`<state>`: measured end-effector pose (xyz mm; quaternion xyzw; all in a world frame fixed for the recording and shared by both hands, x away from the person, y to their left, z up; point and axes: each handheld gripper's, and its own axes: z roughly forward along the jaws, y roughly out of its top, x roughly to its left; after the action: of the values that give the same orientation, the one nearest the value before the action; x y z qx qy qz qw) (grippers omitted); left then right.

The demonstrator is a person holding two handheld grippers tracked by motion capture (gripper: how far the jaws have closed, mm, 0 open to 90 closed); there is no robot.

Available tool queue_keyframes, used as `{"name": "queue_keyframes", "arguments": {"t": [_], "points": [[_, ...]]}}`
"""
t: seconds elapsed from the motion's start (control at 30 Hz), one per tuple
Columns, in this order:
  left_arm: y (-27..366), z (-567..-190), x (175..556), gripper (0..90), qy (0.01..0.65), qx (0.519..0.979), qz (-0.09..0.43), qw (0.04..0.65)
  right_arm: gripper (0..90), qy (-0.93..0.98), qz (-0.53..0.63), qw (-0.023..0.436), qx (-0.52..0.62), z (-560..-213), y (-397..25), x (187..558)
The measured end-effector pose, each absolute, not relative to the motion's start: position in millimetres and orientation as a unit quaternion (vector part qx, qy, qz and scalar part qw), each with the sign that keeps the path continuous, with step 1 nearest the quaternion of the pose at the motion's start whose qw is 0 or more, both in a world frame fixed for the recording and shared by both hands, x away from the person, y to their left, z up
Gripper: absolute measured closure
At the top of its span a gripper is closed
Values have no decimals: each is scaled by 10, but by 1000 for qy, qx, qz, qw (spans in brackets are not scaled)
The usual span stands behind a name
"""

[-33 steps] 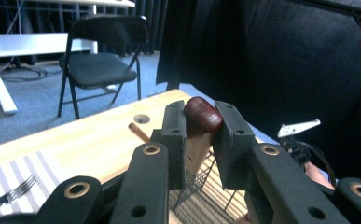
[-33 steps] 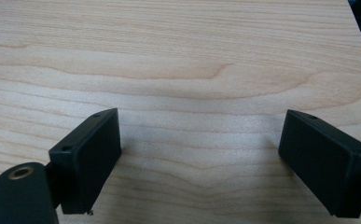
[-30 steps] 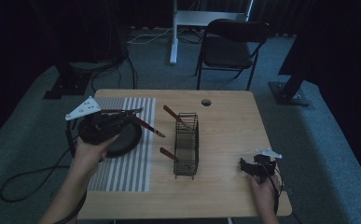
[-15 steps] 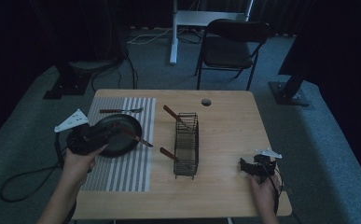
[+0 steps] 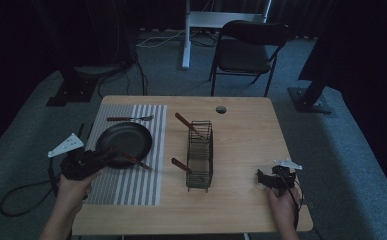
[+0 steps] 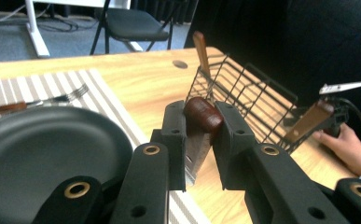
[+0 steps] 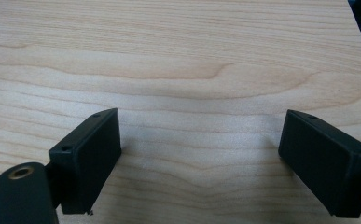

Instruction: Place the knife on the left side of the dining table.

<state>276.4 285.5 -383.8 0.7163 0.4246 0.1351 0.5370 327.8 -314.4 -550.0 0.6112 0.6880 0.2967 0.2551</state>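
Observation:
My left gripper (image 5: 106, 156) hovers at the left edge of the striped placemat (image 5: 131, 185), shut on a knife (image 5: 133, 160). In the left gripper view the jaws clamp the blade, and the brown handle (image 6: 204, 114) points away past the fingertips. The knife reaches over the front rim of the black plate (image 5: 126, 136). A fork (image 5: 129, 118) lies on the mat behind the plate. My right gripper (image 5: 262, 178) rests at the table's front right, open, with bare wood (image 7: 201, 93) between its jaws.
A black wire rack (image 5: 200, 155) stands mid-table with two wooden-handled utensils (image 5: 185, 123) sticking out of it. A cable hole (image 5: 221, 109) sits near the table's far edge. A folding chair (image 5: 246, 50) stands beyond the table.
The left gripper has carried the knife from above the plate leftward and toward the person, now low at the mat's left edge. The right gripper has stayed put.

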Motion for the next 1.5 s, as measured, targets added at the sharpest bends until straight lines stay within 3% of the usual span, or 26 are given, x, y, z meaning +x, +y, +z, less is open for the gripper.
{"name": "queue_keyframes", "arguments": {"t": [0.83, 1.5], "points": [[3022, -4300, 2790, 764, 450, 710, 84, 536, 120, 688, 296, 255, 611, -5499, -3144, 3278], [3545, -4834, 2778, 713, 561, 639, 46, 525, 120, 688, 297, 255, 612, -5499, -3143, 3278]]}}
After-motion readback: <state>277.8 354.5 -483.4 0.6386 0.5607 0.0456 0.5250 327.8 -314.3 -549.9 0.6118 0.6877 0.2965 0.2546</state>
